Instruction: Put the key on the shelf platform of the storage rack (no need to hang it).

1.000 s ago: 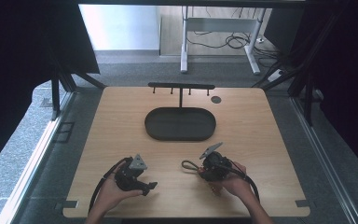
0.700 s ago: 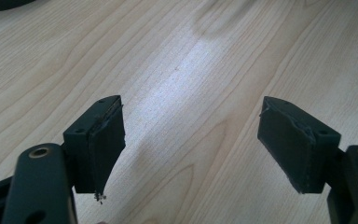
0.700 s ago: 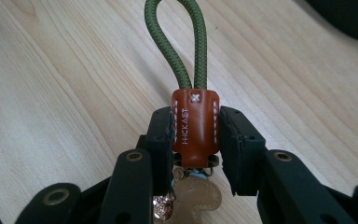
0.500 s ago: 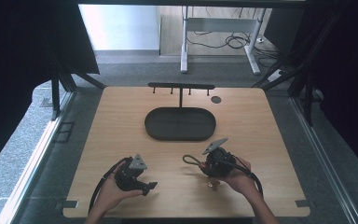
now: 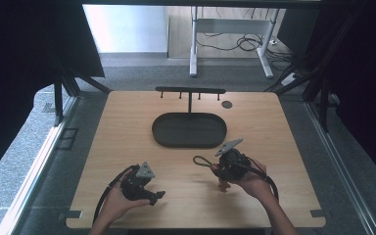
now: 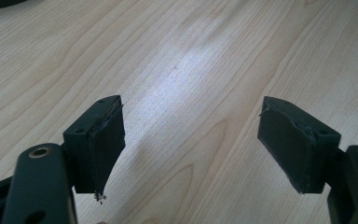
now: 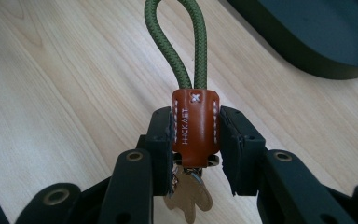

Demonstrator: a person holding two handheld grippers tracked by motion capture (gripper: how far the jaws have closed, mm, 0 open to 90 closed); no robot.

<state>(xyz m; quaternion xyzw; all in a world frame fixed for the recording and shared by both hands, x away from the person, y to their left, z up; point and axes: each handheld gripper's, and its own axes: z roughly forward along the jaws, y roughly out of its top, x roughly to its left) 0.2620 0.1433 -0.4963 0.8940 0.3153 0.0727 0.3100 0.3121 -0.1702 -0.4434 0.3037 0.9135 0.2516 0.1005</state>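
pinching a key fob between its two black jaws, the right gripper shows its load closest in the right gripper view: a brown leather sleeve with white stitching and stamped lettering too small to read with certainty. a brass key hangs below the sleeve, its top hidden behind the leather and its tip cut off by the bottom edge. an olive cord loop rises from the sleeve and runs out of the top of that view.

in the high view the right gripper sits in the person's right hand above the wooden table, the fob itself hard to make out there.

the left gripper has its jaws spread wide with only bare wood between them; its frayed pads are worn at the edges.

farther off lies a dark oval tray, and behind it a low black rack with small pegs. a little round disc near the rack is too small to identify.
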